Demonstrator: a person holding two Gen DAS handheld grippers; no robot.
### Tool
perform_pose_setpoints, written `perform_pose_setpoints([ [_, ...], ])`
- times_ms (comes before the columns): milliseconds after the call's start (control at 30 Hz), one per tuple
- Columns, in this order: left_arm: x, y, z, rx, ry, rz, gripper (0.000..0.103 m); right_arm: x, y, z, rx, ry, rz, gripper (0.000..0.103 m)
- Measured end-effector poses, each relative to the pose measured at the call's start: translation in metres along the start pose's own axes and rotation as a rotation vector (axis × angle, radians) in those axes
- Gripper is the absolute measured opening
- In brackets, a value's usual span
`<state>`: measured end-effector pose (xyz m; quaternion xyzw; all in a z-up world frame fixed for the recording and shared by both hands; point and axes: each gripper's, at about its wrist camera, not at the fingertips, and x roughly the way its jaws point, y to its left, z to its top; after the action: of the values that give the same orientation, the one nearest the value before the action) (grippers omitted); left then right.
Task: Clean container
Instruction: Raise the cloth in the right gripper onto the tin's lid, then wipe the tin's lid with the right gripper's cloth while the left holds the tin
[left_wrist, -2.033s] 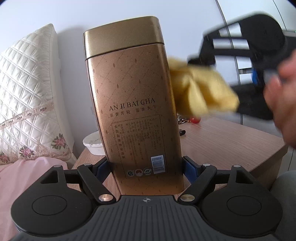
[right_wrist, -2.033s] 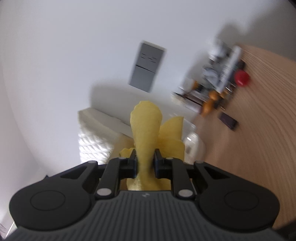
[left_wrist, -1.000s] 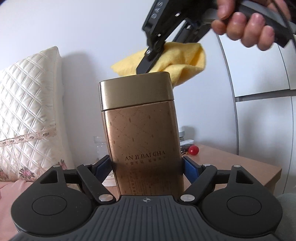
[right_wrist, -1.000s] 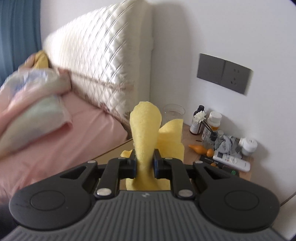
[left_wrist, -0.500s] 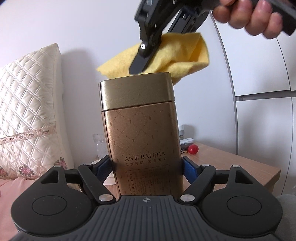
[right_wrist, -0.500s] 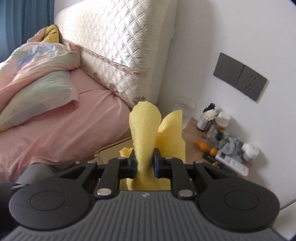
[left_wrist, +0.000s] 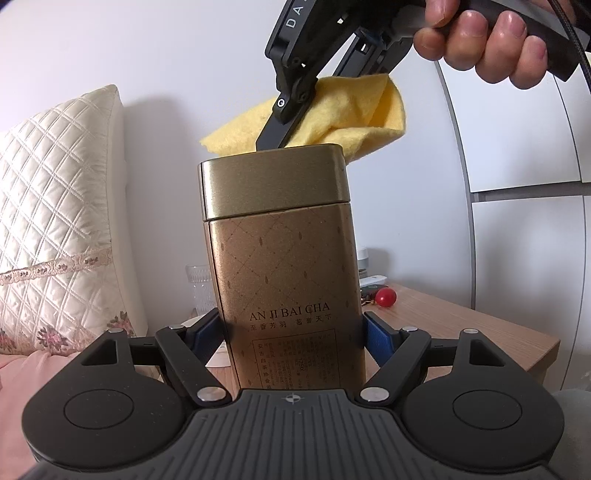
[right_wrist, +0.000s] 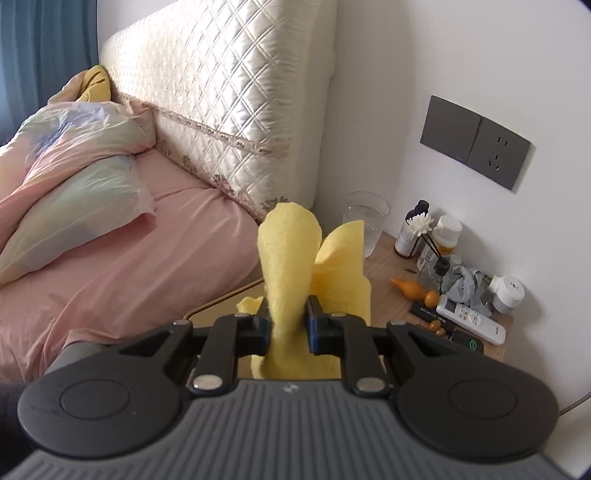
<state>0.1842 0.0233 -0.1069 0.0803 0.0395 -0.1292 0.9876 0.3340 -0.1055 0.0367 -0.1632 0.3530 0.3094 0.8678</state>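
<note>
Container: upright gold tin, lid on.

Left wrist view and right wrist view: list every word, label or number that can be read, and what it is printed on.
"AN JI BAI CHA": front of the gold tin.
Chinese line under it: too small to read with certainty.
Boxed text panel lower on the tin: too small.
"DA": partial white letters on the right tool.
White remote buttons: too small.
Bottle label: unreadable.
</note>
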Motion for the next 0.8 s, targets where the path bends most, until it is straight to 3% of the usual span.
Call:
perform_pose_setpoints([
  [533,-0.001,0.003,0.002,-0.039,0.002,-0.012,0.081,-0.013,0.025,-0.006,-0.007,0.02,0.002,0.019],
  [667,-0.009,0.005,0.007,-0.046,-0.066,-0.01,0.081,-0.005,0.021,-0.002,-0.007,0.018,-0.031,0.019],
  [800,-0.01,0.006,0.008,-0.047,-0.07,-0.014,0.08,-0.008,0.028,-0.004,-0.002,0.021,-0.032,0.019],
])
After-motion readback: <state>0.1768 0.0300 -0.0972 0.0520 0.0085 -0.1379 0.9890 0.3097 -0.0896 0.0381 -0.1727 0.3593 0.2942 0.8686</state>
